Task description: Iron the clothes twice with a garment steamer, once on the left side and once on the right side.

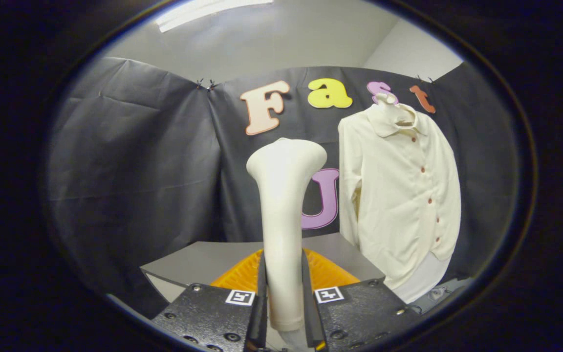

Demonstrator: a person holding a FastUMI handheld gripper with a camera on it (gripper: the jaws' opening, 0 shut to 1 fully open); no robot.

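Observation:
A cream garment steamer stands upright between my two fingers, its wide head at the top facing away from me. My gripper is shut on the steamer's handle, both fingers pressing its sides. A cream buttoned shirt with red buttons hangs on a white form ahead and to the right of the steamer, against the black cloth wall. The steamer head is apart from the shirt, left of its sleeve.
A grey table lies just beyond the fingers, with an orange ribbed object on it behind the steamer handle. Black cloth walls close the booth on the left and behind.

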